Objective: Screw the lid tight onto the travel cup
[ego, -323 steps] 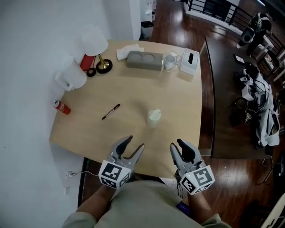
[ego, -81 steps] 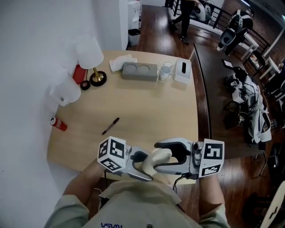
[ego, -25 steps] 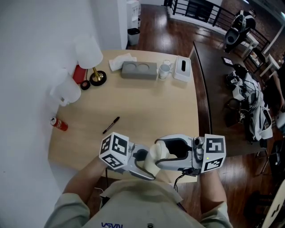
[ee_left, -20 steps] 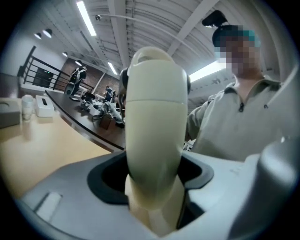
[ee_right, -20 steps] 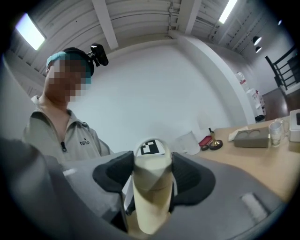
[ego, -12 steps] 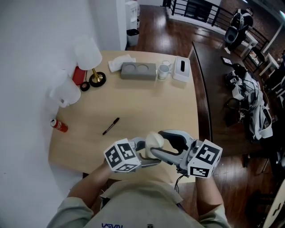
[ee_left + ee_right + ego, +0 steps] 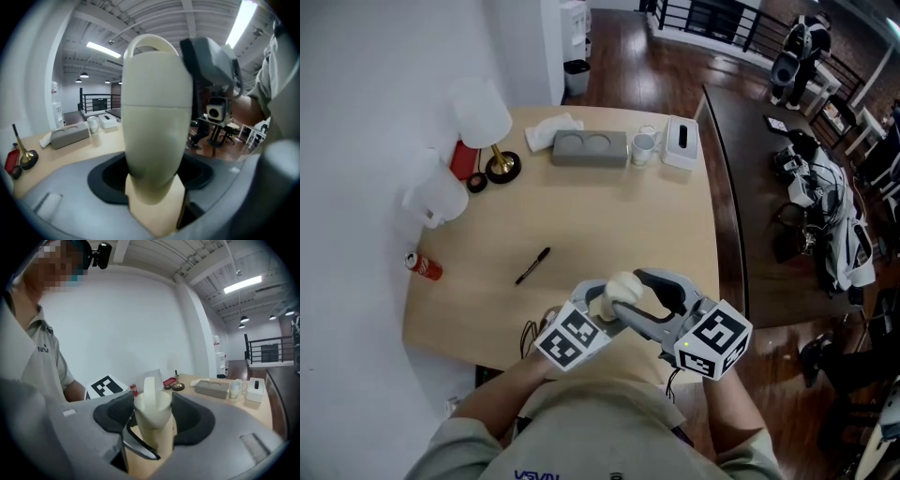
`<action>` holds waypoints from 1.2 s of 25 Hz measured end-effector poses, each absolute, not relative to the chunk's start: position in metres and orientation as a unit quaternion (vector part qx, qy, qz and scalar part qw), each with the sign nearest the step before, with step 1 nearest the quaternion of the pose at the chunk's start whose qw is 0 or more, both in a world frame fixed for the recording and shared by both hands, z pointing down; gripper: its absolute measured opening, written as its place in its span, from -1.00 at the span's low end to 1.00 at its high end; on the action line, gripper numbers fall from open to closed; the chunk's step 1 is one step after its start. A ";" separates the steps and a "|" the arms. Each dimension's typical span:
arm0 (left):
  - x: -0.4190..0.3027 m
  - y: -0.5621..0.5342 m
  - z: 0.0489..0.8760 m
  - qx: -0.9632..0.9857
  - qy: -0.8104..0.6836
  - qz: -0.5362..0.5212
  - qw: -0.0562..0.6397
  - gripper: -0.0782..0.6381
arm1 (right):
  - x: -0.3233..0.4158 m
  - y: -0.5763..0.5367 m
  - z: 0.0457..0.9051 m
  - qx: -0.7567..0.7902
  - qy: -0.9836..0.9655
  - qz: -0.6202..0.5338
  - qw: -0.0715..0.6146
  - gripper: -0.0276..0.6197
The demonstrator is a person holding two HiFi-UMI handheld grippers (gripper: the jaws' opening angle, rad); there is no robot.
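Observation:
A cream travel cup with its lid on hangs over the table's near edge. My left gripper comes in from the lower left and is shut on the cup's lower body. My right gripper reaches in from the lower right, and its jaws have just been closing. In the right gripper view its black pads sit against both sides of the lid, whose strap handle stands up. The left gripper view shows the right gripper's grey jaw tip beside the lid.
On the table lie a black pen and a red can at the left. Along the far side stand a lamp, a grey two-hole tray, a mug and a tissue box. A dark desk stands to the right.
Both grippers have tilted forward and sunk with the cup between them. The cup has shifted away from the body toward the table, and the left marker cube has swung down and right.

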State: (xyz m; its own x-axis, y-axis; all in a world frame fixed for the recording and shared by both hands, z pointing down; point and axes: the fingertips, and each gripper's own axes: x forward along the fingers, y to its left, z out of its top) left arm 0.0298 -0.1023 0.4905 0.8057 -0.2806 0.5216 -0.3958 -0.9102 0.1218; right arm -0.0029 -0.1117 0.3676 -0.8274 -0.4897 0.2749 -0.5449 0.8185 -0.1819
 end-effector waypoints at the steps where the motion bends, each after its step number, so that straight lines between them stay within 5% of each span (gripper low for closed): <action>1: 0.031 -0.103 0.493 0.947 -0.179 0.244 0.105 0.10 | -0.003 -0.112 0.369 0.265 -0.949 0.141 0.099 -0.14; 12: 0.034 -0.135 0.543 0.946 -0.243 0.208 0.059 0.09 | 0.043 -0.124 0.372 0.329 -0.915 0.232 -0.023 -0.13; 30: 0.025 -0.162 0.615 0.936 -0.271 0.220 0.041 0.09 | 0.063 -0.112 0.409 0.404 -0.860 0.309 -0.031 -0.14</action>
